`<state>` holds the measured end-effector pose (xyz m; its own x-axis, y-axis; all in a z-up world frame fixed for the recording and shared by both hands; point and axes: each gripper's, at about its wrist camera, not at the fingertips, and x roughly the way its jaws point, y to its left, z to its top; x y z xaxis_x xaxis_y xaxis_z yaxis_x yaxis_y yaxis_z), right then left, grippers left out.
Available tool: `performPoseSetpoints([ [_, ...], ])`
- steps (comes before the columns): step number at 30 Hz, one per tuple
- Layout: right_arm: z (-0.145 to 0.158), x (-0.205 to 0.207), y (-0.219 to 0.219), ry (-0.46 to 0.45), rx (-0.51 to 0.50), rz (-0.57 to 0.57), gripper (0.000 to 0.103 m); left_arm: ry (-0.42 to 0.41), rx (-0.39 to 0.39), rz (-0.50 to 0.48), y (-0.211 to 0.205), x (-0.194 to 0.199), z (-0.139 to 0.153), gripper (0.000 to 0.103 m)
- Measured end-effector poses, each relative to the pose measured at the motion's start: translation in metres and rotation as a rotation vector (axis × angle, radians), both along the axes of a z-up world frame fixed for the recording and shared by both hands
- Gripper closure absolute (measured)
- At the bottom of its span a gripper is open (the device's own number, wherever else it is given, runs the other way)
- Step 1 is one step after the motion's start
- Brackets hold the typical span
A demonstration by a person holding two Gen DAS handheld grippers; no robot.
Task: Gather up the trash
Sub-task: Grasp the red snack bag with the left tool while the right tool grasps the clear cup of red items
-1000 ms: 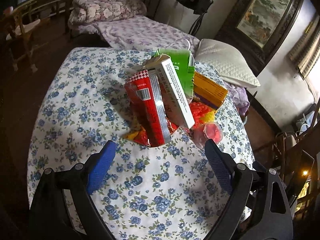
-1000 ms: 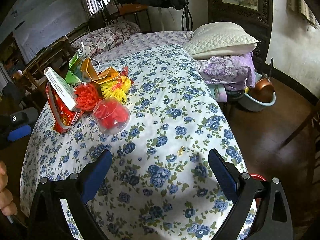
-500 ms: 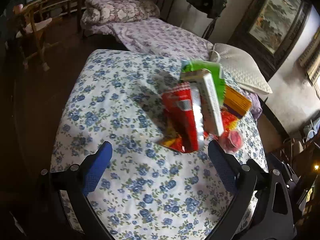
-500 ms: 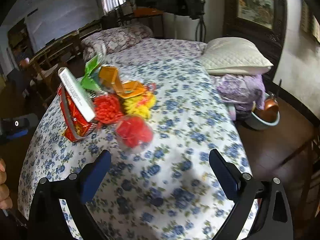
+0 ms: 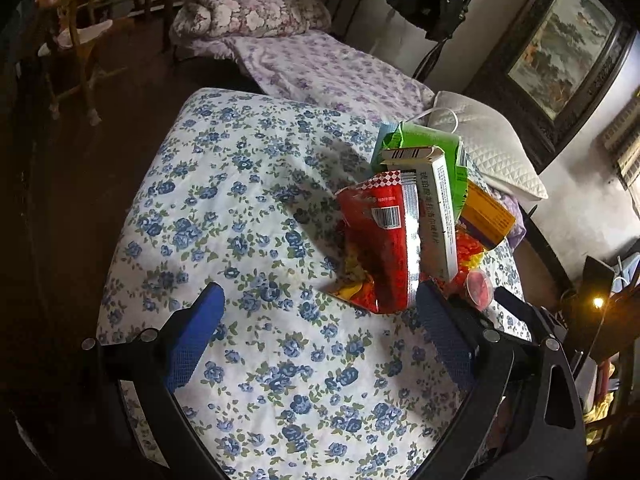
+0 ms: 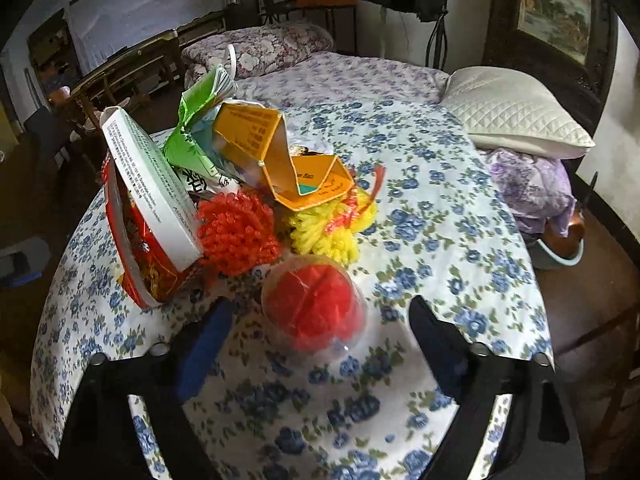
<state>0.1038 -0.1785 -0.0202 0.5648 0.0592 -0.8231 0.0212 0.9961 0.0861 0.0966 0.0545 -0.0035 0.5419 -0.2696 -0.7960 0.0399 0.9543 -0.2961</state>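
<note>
A heap of trash lies on a flowered tablecloth (image 5: 248,216). A red snack bag (image 5: 378,240) stands with a white carton (image 5: 434,208) leaning on it, a green bag (image 5: 424,144) and an orange box (image 5: 486,212) behind. In the right wrist view I see the carton (image 6: 148,184), red bag (image 6: 140,248), orange box (image 6: 276,152), red (image 6: 238,232) and yellow (image 6: 332,228) plastic puffs. A clear cup with red filling (image 6: 316,308) lies between the open fingers of my right gripper (image 6: 320,328). My left gripper (image 5: 318,316) is open and empty, left of the bag.
A bed with a white pillow (image 6: 516,116) and rolled quilt (image 5: 248,14) adjoins the table. Wooden chairs (image 5: 80,36) stand at the left. A basin with a copper pot (image 6: 562,240) sits on the floor at the right. A framed painting (image 5: 560,48) hangs on the wall.
My right gripper has moved forward toward the heap, so the clear cup now sits between its fingers. My left gripper has drawn back and swung left, leaving the heap off to its right.
</note>
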Motion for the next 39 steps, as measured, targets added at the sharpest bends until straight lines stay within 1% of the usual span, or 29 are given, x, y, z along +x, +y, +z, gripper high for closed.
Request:
performPoseSetpoints([
  [2, -0.002, 0.002, -0.001, 0.010, 0.018, -0.002, 0.030, 0.003, 0.003, -0.007, -0.003, 0.001, -0.002, 0.010],
  [3, -0.004, 0.002, -0.003, 0.016, 0.036, 0.000, 0.043, 0.004, 0.005, -0.009, -0.004, 0.002, -0.003, 0.010],
  [4, -0.005, 0.002, -0.004, 0.021, 0.051, 0.002, 0.049, 0.007, 0.008, -0.014, -0.006, 0.002, -0.004, 0.010],
  [7, 0.000, -0.007, -0.009, -0.001, 0.072, 0.005, 0.049, 0.007, 0.013, -0.025, -0.010, 0.002, -0.006, 0.010],
  [10, 0.009, -0.021, -0.009, -0.026, 0.059, 0.014, 0.049, 0.002, 0.014, -0.037, -0.016, 0.002, -0.007, 0.010],
  [15, 0.018, -0.045, -0.012, -0.022, 0.101, 0.004, 0.049, -0.002, 0.017, -0.047, -0.026, 0.007, -0.009, 0.010],
  [22, 0.018, -0.061, -0.010, -0.016, 0.117, 0.014, 0.049, 0.046, -0.015, -0.019, -0.033, 0.026, -0.022, 0.010],
  [25, 0.017, -0.062, -0.011, -0.012, 0.120, 0.013, 0.049, 0.060, -0.001, -0.009, -0.039, 0.034, -0.027, 0.012],
  [28, 0.020, -0.065, -0.011, -0.027, 0.124, 0.016, 0.049, 0.080, 0.012, -0.001, -0.042, 0.041, -0.035, 0.012],
  [31, 0.021, -0.065, -0.010, -0.037, 0.118, 0.026, 0.049, 0.093, 0.009, 0.017, -0.040, 0.045, -0.040, 0.018],
  [32, 0.020, -0.064, -0.010, -0.036, 0.117, 0.028, 0.049, 0.096, 0.004, 0.017, -0.039, 0.046, -0.041, 0.022],
  [34, 0.018, -0.062, -0.009, -0.026, 0.113, 0.031, 0.049, 0.092, -0.011, 0.008, -0.038, 0.045, -0.040, 0.035],
  [36, 0.016, -0.062, -0.008, -0.022, 0.110, 0.031, 0.049, 0.083, -0.028, -0.029, -0.040, 0.043, -0.036, 0.060],
  [37, 0.016, -0.062, -0.008, -0.023, 0.107, 0.032, 0.049, 0.076, -0.030, -0.049, -0.043, 0.041, -0.034, 0.067],
  [38, 0.016, -0.062, -0.007, -0.025, 0.103, 0.033, 0.049, 0.062, -0.018, -0.070, -0.045, 0.038, -0.030, 0.075],
  [39, 0.016, -0.063, -0.006, -0.029, 0.096, 0.037, 0.049, 0.049, 0.007, -0.079, -0.046, 0.035, -0.027, 0.077],
])
